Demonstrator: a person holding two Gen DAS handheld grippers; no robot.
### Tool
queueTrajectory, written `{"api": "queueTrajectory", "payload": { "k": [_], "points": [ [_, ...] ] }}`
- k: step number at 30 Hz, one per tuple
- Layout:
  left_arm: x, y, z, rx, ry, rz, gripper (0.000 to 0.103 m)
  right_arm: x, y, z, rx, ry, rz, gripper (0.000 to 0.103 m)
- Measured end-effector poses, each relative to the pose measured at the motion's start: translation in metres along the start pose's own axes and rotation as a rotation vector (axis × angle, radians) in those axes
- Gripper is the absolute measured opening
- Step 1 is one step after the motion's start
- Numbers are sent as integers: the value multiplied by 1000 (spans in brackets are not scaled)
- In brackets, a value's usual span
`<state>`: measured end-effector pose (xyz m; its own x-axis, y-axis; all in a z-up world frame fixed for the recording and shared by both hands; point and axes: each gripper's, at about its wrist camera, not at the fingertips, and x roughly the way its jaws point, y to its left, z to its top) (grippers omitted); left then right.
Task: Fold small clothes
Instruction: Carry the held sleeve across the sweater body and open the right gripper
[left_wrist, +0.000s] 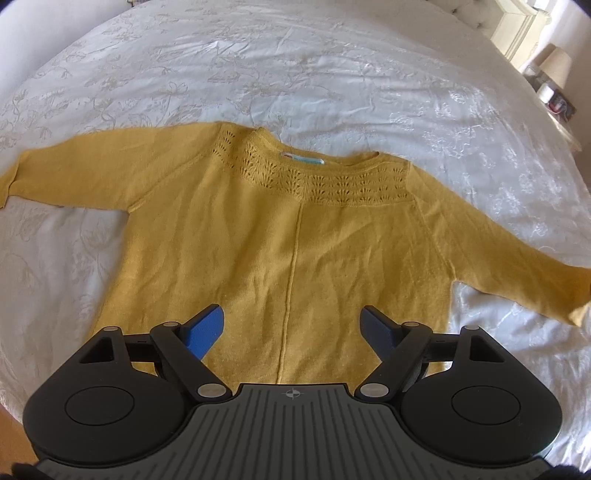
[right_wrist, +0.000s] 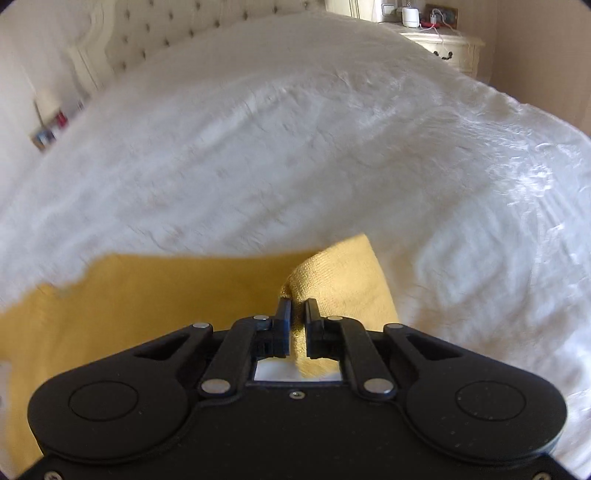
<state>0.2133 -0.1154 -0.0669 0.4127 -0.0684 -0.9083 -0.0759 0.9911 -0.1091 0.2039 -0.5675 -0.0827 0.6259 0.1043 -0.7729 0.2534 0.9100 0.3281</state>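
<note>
A mustard-yellow knitted sweater (left_wrist: 291, 236) lies flat on the white bedspread (left_wrist: 295, 74), neck away from me, both sleeves spread sideways. My left gripper (left_wrist: 293, 325) hovers over the sweater's lower hem, open, with nothing between its blue-padded fingers (left_wrist: 207, 328). In the right wrist view my right gripper (right_wrist: 297, 310) is shut on the end of a yellow sleeve (right_wrist: 332, 273); a fold of the knit is pinched between its fingers and bunches up just beyond them. That view is blurred.
A bedside table (left_wrist: 561, 110) with a lamp (left_wrist: 556, 68) stands at the far right of the bed. A tufted headboard (right_wrist: 166, 33) and a second cream nightstand (right_wrist: 443, 48) with small items show in the right wrist view. Wooden floor shows at the near left edge.
</note>
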Motion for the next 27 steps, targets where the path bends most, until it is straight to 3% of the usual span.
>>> {"api": "queueTrajectory", "payload": {
  "k": [3, 9, 16, 21, 27],
  "points": [
    [-4, 8, 0, 16, -26, 3, 80, -5, 28, 11, 50, -18, 105, 13],
    [-10, 37, -2, 46, -73, 20, 80, -3, 114, 28, 22, -11, 279, 13],
    [-17, 89, -5, 32, -98, 51, 80, 22, 232, 13, -54, 45, 460, 13],
    [-22, 131, -8, 12, -103, 88, 80, 53, 303, -12, -84, 119, 547, 13],
    [-24, 175, -11, -44, -94, 123, 80, 97, 376, -54, -156, 209, 553, 13]
  ]
}}
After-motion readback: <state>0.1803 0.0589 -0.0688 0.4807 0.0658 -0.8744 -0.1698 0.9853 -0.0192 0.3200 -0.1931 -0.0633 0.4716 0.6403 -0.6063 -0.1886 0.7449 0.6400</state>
